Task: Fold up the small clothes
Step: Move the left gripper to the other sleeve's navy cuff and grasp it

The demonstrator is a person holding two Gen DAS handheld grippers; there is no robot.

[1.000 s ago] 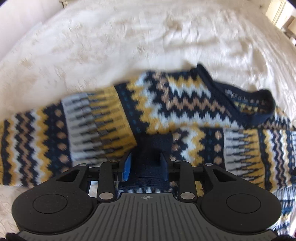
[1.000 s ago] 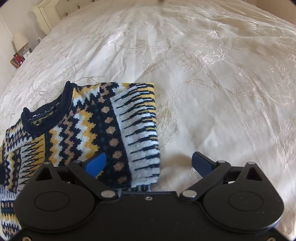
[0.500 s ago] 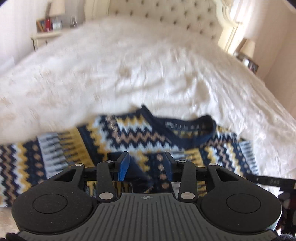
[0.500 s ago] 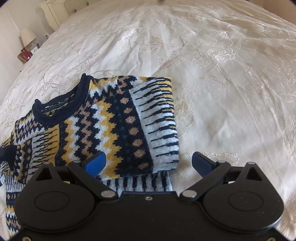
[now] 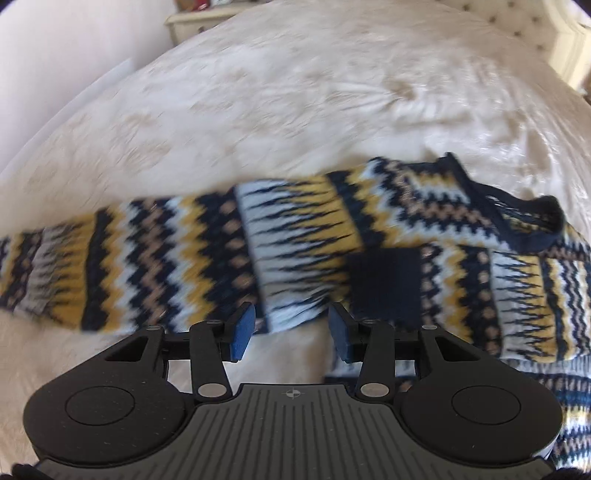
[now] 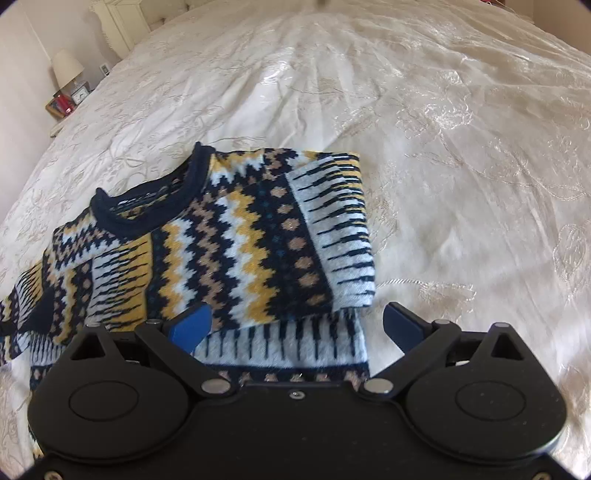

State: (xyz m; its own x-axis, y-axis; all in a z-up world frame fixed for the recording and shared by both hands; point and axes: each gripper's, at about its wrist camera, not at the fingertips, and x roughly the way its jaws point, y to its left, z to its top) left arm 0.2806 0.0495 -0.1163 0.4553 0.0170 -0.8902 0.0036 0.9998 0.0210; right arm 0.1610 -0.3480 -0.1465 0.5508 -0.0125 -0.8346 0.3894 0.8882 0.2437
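A small knit sweater (image 5: 295, 251), zigzag-patterned in navy, yellow, white and tan, lies flat on the bed. One sleeve stretches out to the left in the left wrist view. The other is folded across the chest, its navy cuff (image 5: 384, 284) resting on the body. My left gripper (image 5: 291, 334) hovers just in front of the sweater's near edge, open, with nothing between its blue pads. In the right wrist view the sweater (image 6: 229, 243) shows its navy collar (image 6: 147, 206) and folded side. My right gripper (image 6: 295, 326) hangs wide open over the near hem, holding nothing.
A cream embroidered bedspread (image 6: 443, 147) covers the whole bed around the sweater. A nightstand with a lamp (image 6: 66, 81) stands at the far left of the right wrist view. A tufted headboard (image 5: 535, 33) and another nightstand (image 5: 199, 16) show at the top of the left wrist view.
My left gripper let go of the navy cuff, which now lies on the sweater, and its jaws widened as it drew back. The right gripper backed off, so more of the sweater shows.
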